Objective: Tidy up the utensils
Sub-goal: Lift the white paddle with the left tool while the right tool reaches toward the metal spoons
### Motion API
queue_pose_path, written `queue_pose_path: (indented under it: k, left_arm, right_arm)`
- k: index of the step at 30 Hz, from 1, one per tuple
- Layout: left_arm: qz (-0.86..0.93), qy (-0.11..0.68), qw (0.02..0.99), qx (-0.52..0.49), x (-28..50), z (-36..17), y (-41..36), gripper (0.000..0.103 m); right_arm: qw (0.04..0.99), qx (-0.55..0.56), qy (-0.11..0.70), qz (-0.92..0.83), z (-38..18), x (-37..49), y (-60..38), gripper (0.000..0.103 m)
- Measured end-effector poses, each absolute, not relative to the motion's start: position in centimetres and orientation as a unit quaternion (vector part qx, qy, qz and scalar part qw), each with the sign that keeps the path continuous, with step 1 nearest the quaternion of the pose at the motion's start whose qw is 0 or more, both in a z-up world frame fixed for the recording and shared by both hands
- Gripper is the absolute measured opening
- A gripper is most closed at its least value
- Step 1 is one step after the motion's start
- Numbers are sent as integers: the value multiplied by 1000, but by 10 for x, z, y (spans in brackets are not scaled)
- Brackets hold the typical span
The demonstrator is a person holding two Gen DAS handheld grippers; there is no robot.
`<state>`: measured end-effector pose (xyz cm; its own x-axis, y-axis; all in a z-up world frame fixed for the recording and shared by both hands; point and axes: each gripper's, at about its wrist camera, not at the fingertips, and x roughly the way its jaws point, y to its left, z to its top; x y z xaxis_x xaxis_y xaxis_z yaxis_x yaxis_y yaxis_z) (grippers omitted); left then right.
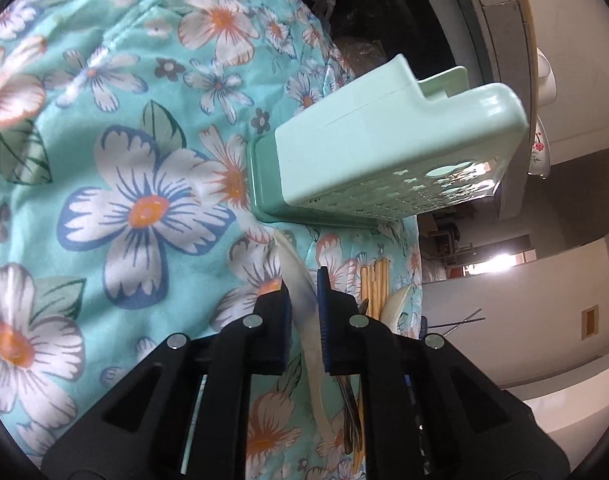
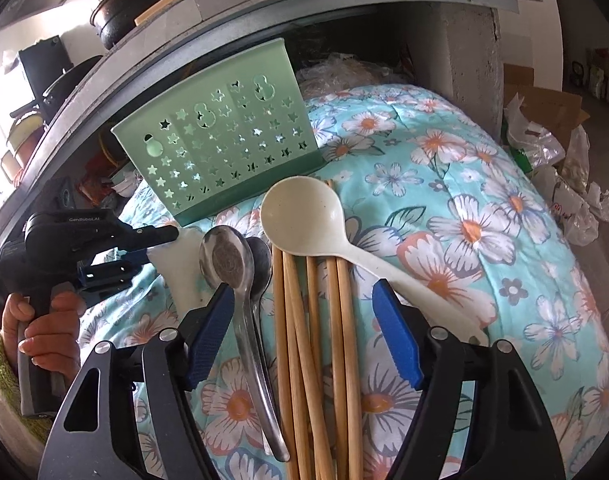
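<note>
Right wrist view: right claw (image 2: pixel 300 320) is held wide over chopsticks (image 2: pixel 336 340) and spoons (image 2: pixel 232 264), centre frame. Left claw (image 1: pixel 302 304) is clamped on a white spoon (image 1: pixel 300 284) beside the green holder (image 1: pixel 368 152), near the bedspread's (image 1: pixel 124 120) edge.

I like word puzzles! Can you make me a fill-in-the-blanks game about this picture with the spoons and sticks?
1. The utensil holder is colored ____.
2. The left gripper has its fingers closed on a ____ spoon.
3. The right gripper is ____, holding nothing.
4. The chopsticks lie on a cloth printed with ____.

Missing words: green; white; open; flowers
</note>
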<state>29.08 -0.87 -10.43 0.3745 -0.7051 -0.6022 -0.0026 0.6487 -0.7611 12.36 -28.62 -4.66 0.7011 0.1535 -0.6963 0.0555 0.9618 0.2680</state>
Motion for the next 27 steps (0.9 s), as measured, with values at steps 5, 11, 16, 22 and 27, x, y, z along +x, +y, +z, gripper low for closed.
queue_pose_path:
  k: [5, 11, 16, 22, 27]
  left_arm:
    - [-209, 492, 791, -296, 277, -83, 11, 8]
    - [-174, 472, 826, -254, 261, -74, 32, 8]
    - [-159, 464, 838, -240, 245, -75, 46, 10]
    - [-159, 473, 832, -243, 247, -82, 52, 11]
    - [-161, 472, 834, -238, 247, -83, 51, 11]
  right_arm:
    - [917, 96, 383, 62, -33, 136, -273, 69]
    - [917, 21, 385, 104, -28, 164, -237, 69]
    - [911, -55, 393, 113, -33, 185, -209, 69]
    - [899, -98, 407, 129, -43, 203, -194, 69]
    - [895, -119, 411, 127, -46, 211, -190, 66]
